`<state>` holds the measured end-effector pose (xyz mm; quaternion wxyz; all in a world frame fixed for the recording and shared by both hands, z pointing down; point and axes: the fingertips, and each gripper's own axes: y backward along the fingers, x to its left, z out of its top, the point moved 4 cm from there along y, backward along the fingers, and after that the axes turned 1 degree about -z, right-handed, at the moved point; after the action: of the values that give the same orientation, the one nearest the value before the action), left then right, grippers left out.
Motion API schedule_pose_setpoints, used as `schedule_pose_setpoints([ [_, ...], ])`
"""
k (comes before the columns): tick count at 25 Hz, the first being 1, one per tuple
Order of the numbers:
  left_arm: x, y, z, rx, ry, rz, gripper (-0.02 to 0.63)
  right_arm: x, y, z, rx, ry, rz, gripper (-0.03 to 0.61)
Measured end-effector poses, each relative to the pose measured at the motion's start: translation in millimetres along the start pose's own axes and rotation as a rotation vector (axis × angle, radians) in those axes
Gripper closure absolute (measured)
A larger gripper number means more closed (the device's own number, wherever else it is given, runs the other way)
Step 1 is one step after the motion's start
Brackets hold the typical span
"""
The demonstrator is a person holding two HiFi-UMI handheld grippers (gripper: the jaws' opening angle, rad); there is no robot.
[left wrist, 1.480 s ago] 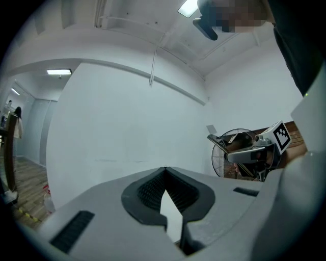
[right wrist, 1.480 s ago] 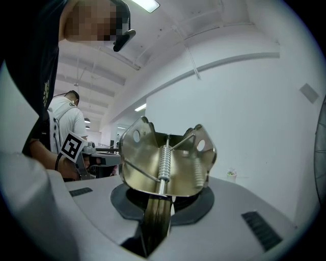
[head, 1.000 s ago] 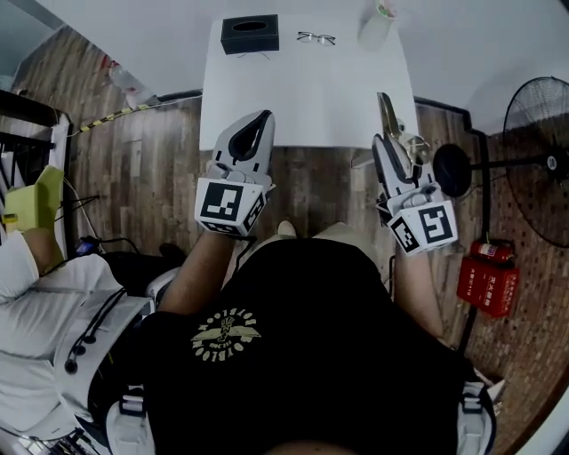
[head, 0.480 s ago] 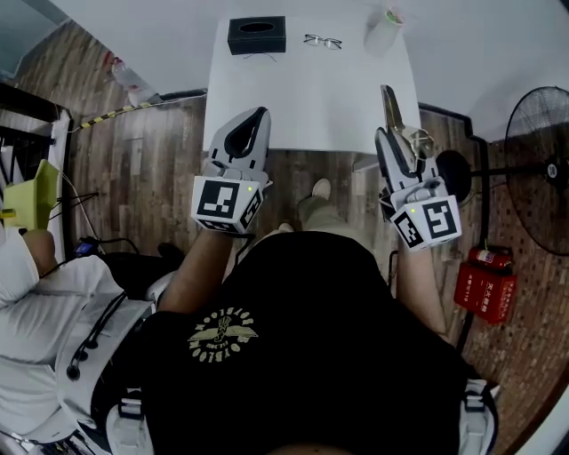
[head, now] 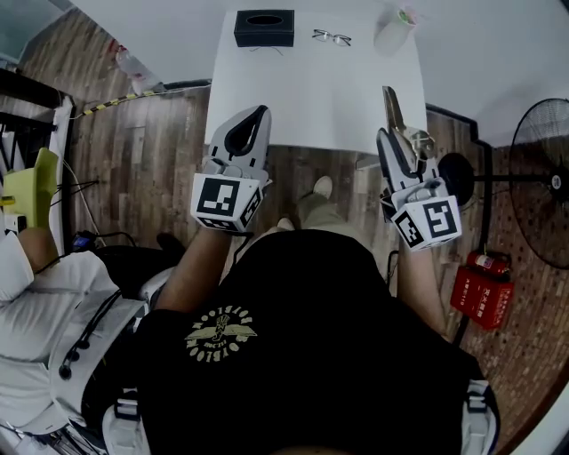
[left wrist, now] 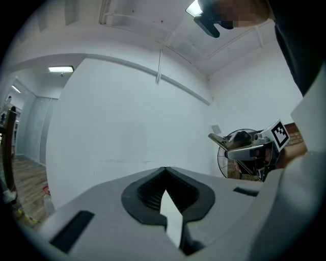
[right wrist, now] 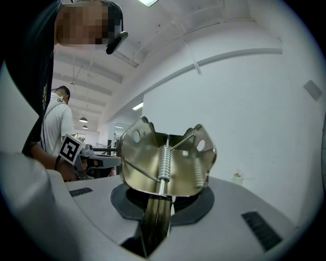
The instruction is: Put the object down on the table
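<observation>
While the white table [head: 311, 98] lies ahead of both grippers and not under them, the task stands at the carry stage, with nothing set down yet. The left gripper [head: 260, 114] is clenched on nothing, its jaws meeting at the tips. The right gripper [head: 384, 135] grasps a brass-coloured spring clamp [right wrist: 165, 158] by its lower stem, the sprung head standing clear above the jaws, in the air short of the table's near edge. In my judgement, the next move calls for carrying the clamp forward over bare tabletop, lowering it to rest, then releasing. A black box [head: 264, 27], a cup [head: 396, 27] and spectacles [head: 332, 37] sit along the far edge. Against a second ago, a foot [head: 322, 187] has come forward and the table sits further right in view; the grasp is unchanged.
</observation>
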<state>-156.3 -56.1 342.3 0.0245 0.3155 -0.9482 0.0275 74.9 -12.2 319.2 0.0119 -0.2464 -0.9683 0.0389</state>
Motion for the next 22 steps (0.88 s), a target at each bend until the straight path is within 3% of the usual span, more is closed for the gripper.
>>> schedule_pose_setpoints([
  [22,-1.8,-62.8,-18.8,0.049,0.008,-0.008,0.607,-55.1,-22.5,-21.7,0.033,-0.032,-0.006,0.514],
])
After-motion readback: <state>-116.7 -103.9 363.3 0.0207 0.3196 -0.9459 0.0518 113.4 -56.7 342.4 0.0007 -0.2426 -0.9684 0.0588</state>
